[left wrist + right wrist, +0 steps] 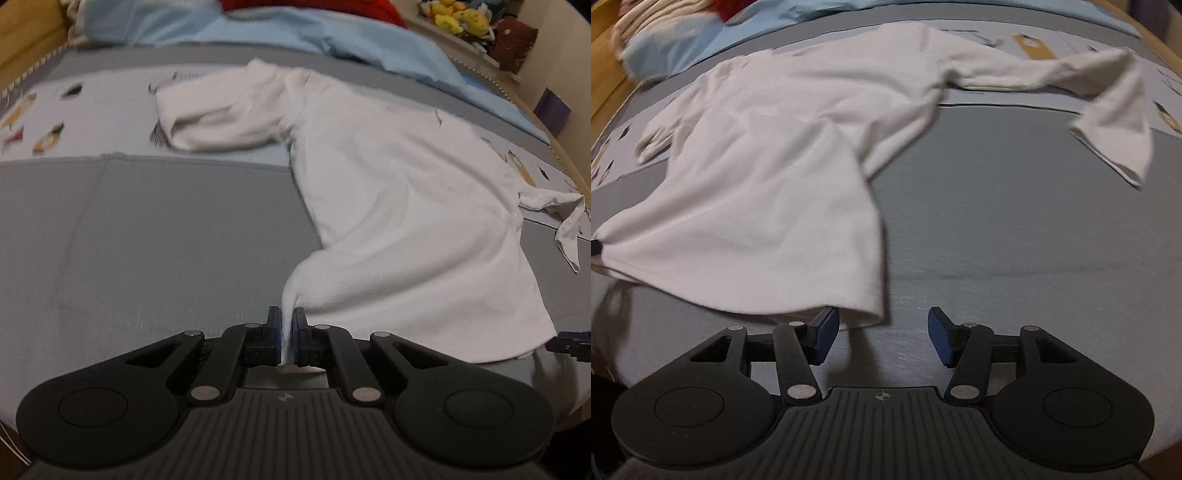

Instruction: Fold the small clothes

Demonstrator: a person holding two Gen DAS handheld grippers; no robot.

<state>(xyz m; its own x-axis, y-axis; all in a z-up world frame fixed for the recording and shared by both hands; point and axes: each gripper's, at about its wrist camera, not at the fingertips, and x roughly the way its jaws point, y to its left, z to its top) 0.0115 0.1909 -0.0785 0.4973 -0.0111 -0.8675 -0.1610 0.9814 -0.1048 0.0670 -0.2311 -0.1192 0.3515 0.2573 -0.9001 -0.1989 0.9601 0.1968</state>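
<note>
While left claw (pixel 287 320) pinches white shirt (pixel 399 192) hem, right claw (pixel 882 334) gapes empty; no legible txt.

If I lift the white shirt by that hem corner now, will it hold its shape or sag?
Probably sag: the white long-sleeved shirt already bunches into a peak where the left claw pinches its hem. It looks thin and light, so the sleeves will likely trail. The right claw is open, so the other corner would droop.
</note>
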